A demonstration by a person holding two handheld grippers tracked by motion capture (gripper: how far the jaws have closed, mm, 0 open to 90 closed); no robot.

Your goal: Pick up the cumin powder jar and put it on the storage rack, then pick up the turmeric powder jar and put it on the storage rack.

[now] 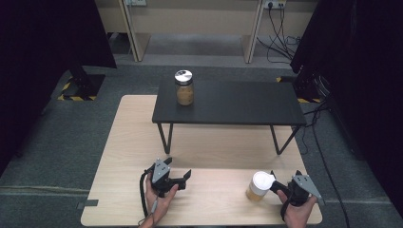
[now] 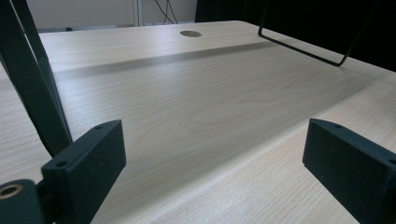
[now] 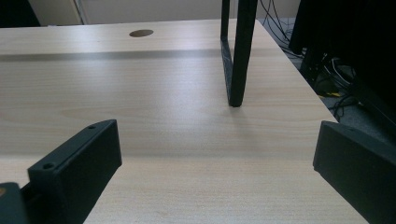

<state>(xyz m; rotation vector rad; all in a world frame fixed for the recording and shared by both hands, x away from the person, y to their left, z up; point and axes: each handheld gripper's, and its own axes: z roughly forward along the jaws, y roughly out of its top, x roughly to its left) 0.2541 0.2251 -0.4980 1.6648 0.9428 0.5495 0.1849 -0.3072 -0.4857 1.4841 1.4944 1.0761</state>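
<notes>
Both grippers rest on the desk [image 1: 128, 142] with jaws wide apart, empty. White-lidded jar [image 1: 260, 185] stands just left of right gripper [image 1: 278, 183]; left gripper [image 1: 183, 176] sits well apart from jar.

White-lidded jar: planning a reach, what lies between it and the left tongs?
Only bare tabletop between the left tongs and the white-lidded jar, seen in the high view.

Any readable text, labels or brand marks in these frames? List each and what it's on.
No readable text in any view.
Jar with silver lid on the black shelf: no label visible.
Jar with white lid near the right gripper: no label visible.
Left gripper and both jaw pairs: plain black, no marks.
Yellow-black hazard stripes on the floor: a sign pattern, no words.
</notes>
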